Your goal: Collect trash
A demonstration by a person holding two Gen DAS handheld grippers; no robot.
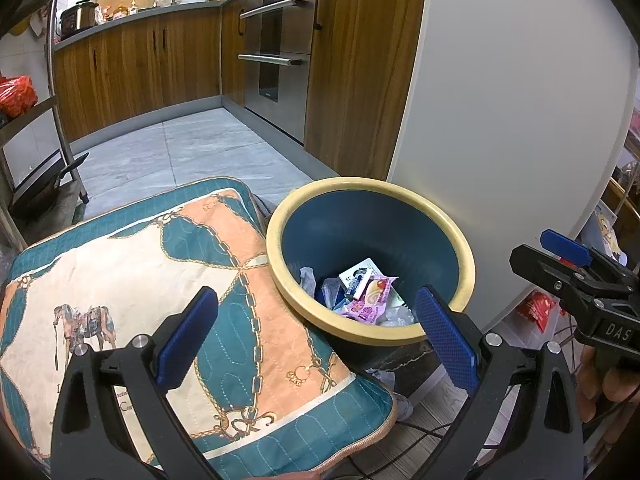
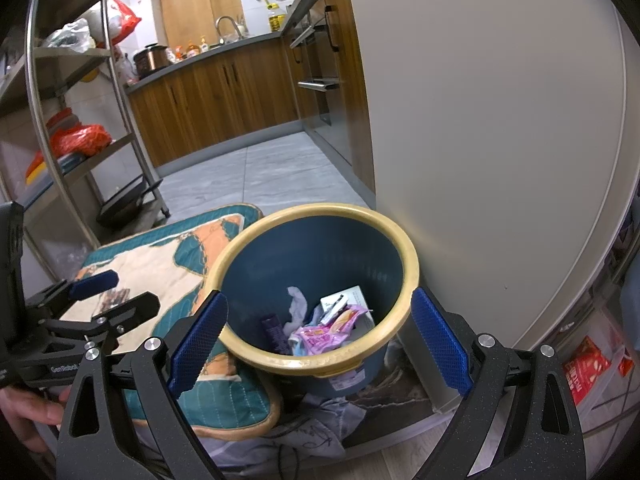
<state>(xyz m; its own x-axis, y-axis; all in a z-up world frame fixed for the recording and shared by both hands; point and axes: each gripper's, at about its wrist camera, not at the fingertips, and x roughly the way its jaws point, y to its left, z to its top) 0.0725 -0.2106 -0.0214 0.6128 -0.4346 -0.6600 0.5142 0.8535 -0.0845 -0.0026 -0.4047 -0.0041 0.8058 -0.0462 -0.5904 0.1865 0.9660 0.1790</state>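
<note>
Over cushion [image 1: 168, 280], left wrist view: left gripper [image 1: 316, 332] jaws wide apart, empty. Bin [image 1: 280, 216] just beside cushion, wrappers [image 1: 368, 300] and a small box lying at bottom.

Right wrist view: right gripper [image 2: 320, 340] also spread apart, nothing held, poised over bin rim. Crumpled cloth or paper [image 2: 320, 416] lies on floor below bin.

Judgement: a drop looks done; next move calls for finding loose trash, closing on it.

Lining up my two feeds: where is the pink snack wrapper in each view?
Left wrist: pink snack wrapper lies in the blue bin, lower centre-right, just left of the tool's right finger.
Right wrist: wrapper lies in the bin, lower centre.
Shared landmark: the bin's yellow rim, next to the patterned cushion.
</note>
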